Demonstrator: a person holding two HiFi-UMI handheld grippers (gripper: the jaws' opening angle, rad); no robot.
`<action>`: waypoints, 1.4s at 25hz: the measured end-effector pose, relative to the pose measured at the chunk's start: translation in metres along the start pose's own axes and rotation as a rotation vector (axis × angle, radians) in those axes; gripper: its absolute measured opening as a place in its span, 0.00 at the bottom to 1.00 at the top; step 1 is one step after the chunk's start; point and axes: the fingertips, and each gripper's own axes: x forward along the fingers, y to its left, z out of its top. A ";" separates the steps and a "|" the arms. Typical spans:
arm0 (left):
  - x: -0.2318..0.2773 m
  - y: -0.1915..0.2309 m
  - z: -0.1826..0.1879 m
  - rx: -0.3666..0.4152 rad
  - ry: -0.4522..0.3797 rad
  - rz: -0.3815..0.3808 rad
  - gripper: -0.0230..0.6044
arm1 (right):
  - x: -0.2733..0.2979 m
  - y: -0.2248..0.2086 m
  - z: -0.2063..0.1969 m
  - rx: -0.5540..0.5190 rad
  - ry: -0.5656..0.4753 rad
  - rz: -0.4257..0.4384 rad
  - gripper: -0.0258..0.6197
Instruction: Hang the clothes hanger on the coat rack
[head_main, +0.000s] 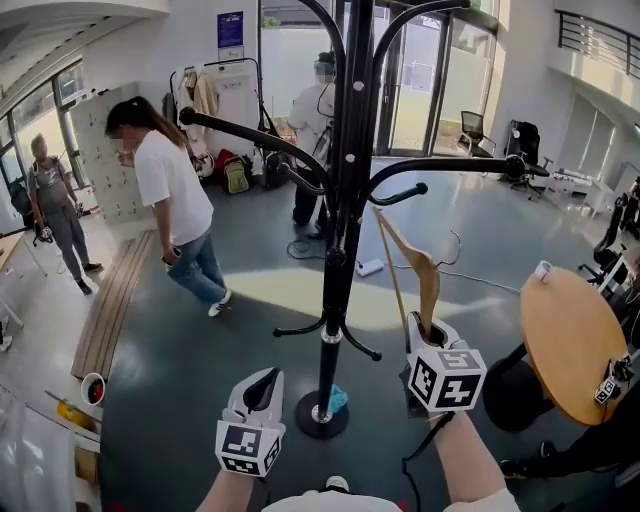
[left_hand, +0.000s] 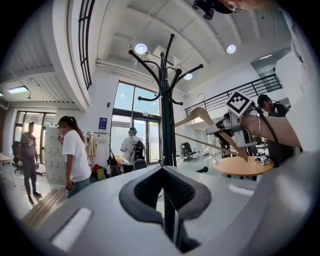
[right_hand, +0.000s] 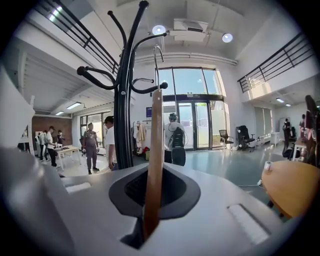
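The left gripper (head_main: 263, 386) hangs low beside the base of the coat rack (head_main: 340, 200). Its dark jaws are pressed together to a thin seam, with nothing between them. The right gripper (head_main: 425, 332) is raised a little higher to the right of the pole. Its jaws pinch the lower end of a wooden clothes hanger (head_main: 422, 268), which stands up out of them and leans toward the rack. In the right gripper view the hanger's metal hook (right_hand: 157, 57) rises close beside a curled, knob-tipped arm of the rack. Whether hook and arm touch cannot be told. Each gripper carries a cube with black-and-white square markers and no legible text. A small blue thing (head_main: 338, 400) lies on the round base of the rack. To the right stands a round wooden table (head_main: 565, 345) with a small white object (head_main: 542, 270) at its rim. At the lower left, a red-rimmed round container (head_main: 92, 388) sits on the floor, and its contents cannot be made out. Farther off, a person in a white T-shirt and jeans (head_main: 175, 195) walks across the grey floor, and another person (head_main: 50, 205) stands at the far left. A third person (head_main: 315, 105) stands by the glass doors, near a garment rail with clothes (head_main: 205, 95). A blue poster (head_main: 230, 28) on the back wall is too small to read.
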 end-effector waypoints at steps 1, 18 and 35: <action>0.003 0.001 0.001 -0.003 -0.003 0.007 0.04 | 0.006 0.001 0.007 -0.011 -0.003 0.008 0.08; 0.011 -0.005 -0.010 -0.004 0.016 0.072 0.04 | 0.078 0.008 0.039 -0.108 0.040 0.083 0.08; 0.014 0.006 -0.027 -0.036 0.055 0.107 0.04 | 0.109 0.019 0.007 -0.103 0.105 0.110 0.08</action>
